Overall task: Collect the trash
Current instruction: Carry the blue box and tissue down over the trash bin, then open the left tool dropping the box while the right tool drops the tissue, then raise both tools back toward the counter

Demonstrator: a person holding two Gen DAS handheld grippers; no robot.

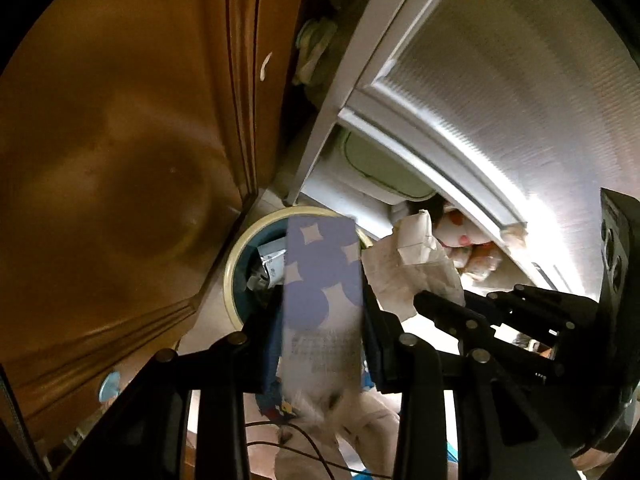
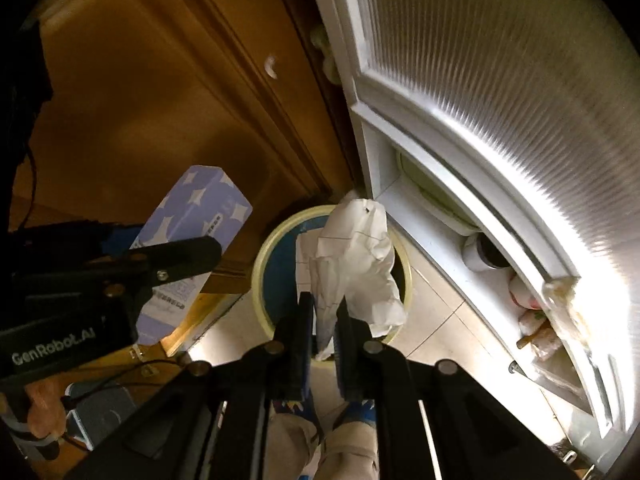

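My left gripper [image 1: 320, 316] is shut on a lilac carton with white star shapes [image 1: 322, 280], held above the floor just beside a round bin with a cream rim [image 1: 232, 264]. The carton also shows in the right wrist view [image 2: 192, 236], left of the bin [image 2: 260, 272]. My right gripper [image 2: 324, 312] is shut on a crumpled white paper [image 2: 356, 256] and holds it right over the bin's blue inside. The paper also shows in the left wrist view [image 1: 412, 264]. Silvery trash [image 1: 272, 264] lies in the bin.
A brown wooden door [image 2: 160, 80] stands on the left. A white door with ribbed glass [image 2: 500, 100] stands on the right. Bottles and jars [image 2: 532, 320] sit low behind the white frame. Pale floor tiles [image 2: 440, 320] lie under the bin. The person's legs [image 2: 344, 440] are below.
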